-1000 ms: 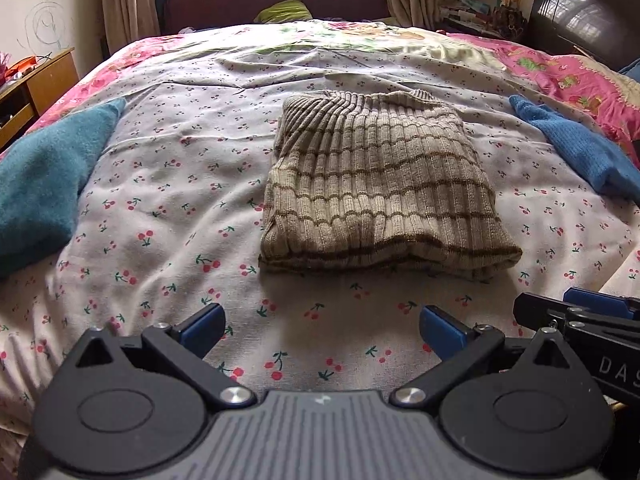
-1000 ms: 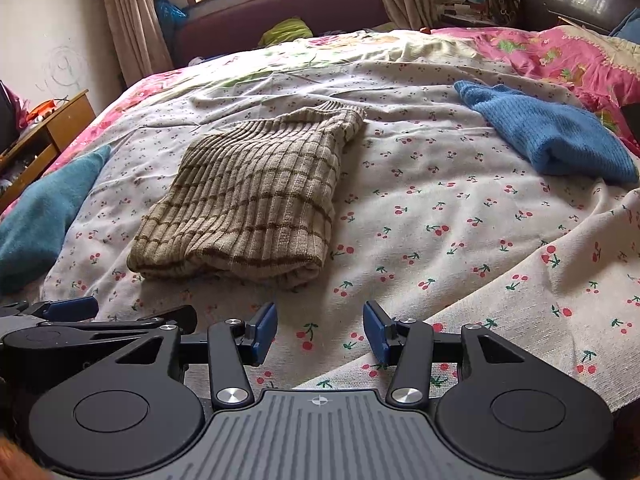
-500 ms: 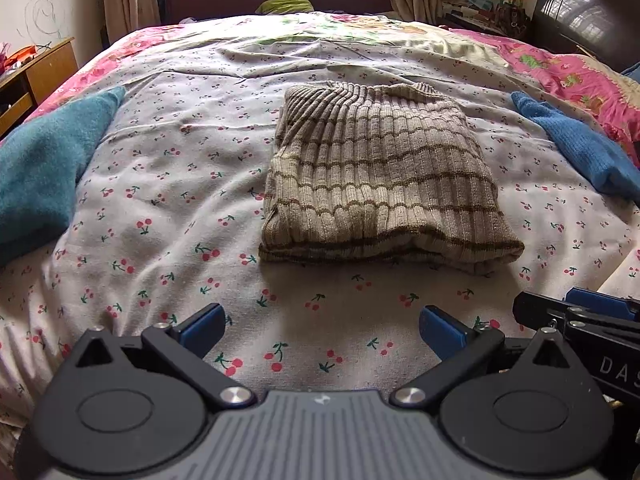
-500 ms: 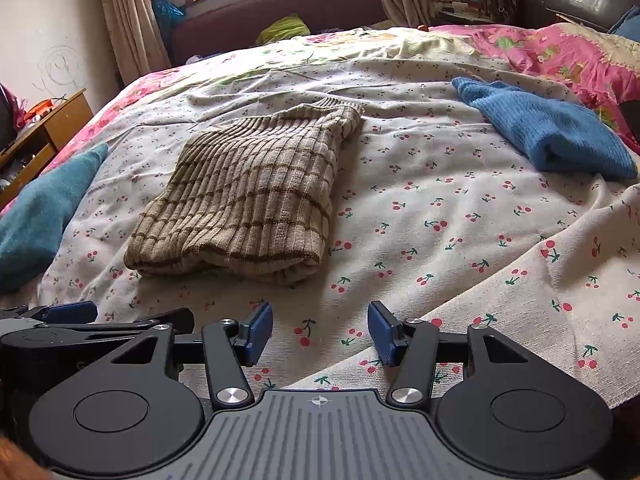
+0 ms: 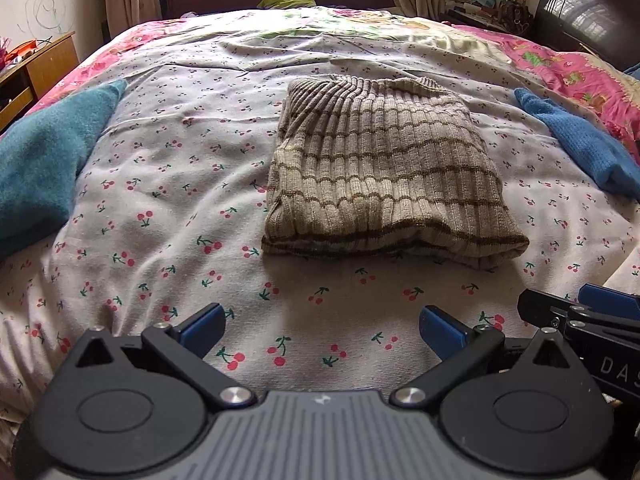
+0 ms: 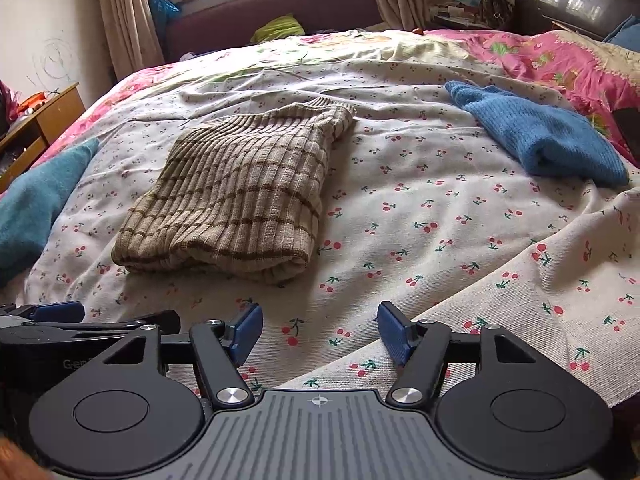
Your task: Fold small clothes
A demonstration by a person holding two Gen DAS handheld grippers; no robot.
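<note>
On the bedsheet (image 5: 168, 184): one striped sweater (image 5: 384, 176), two blue garments; both tongs empty, right widening.

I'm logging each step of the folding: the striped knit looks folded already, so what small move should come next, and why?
Probably lift both claws away and go for another garment, likely the blue knit. The striped sweater lies folded flat on the cherry-print sheet, touched by neither claw. The left claw is open and empty; the right claw is opening with nothing between its jaws.
</note>
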